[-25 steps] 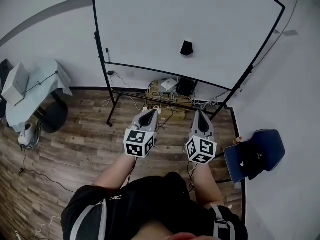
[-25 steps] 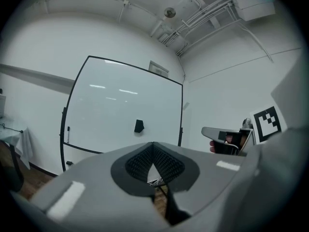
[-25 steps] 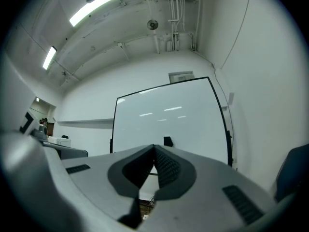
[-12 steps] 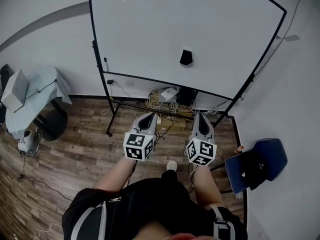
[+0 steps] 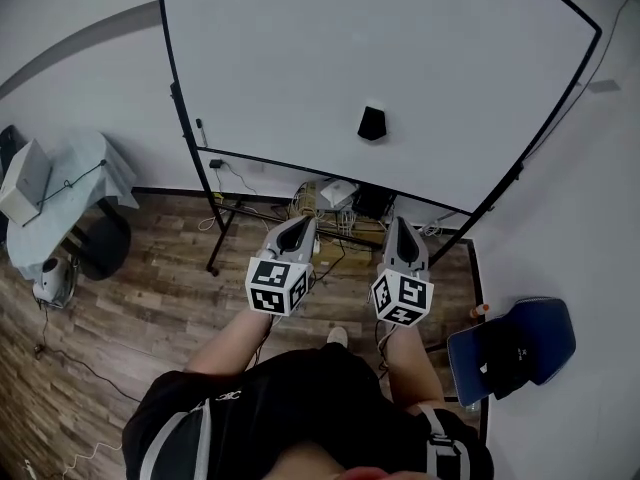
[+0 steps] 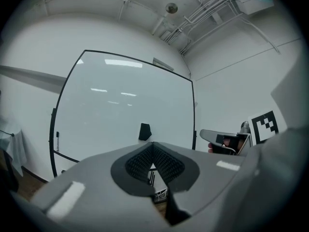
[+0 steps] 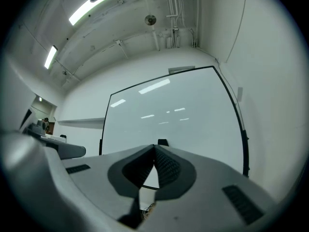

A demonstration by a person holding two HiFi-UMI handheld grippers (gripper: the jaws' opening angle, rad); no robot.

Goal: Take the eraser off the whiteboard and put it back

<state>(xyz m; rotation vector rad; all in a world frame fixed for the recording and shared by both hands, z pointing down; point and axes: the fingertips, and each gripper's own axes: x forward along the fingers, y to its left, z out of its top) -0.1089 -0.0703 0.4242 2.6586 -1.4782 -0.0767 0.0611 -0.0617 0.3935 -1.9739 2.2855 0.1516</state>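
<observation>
A small black eraser [image 5: 372, 123] sticks to the lower middle of the whiteboard [image 5: 300, 58], which stands on a black frame. Both grippers are held out level in front of me, well short of the board. My left gripper [image 5: 300, 224] is shut with nothing in it, and the eraser [image 6: 144, 131] shows just above its tips [image 6: 152, 143]. My right gripper [image 5: 399, 224] is also shut and holds nothing. In its own view the eraser [image 7: 162, 142] peeks over its tips [image 7: 154, 146].
A marker [image 5: 199, 131] hangs on the board's left post. Cables and boxes [image 5: 335, 200] lie under the board between its legs. A blue chair [image 5: 510, 343] stands at the right wall. A cloth-covered table [image 5: 70, 183] stands at the left.
The whiteboard has grown larger in the head view as I stepped toward it. Both grippers came forward with me and stayed shut.
</observation>
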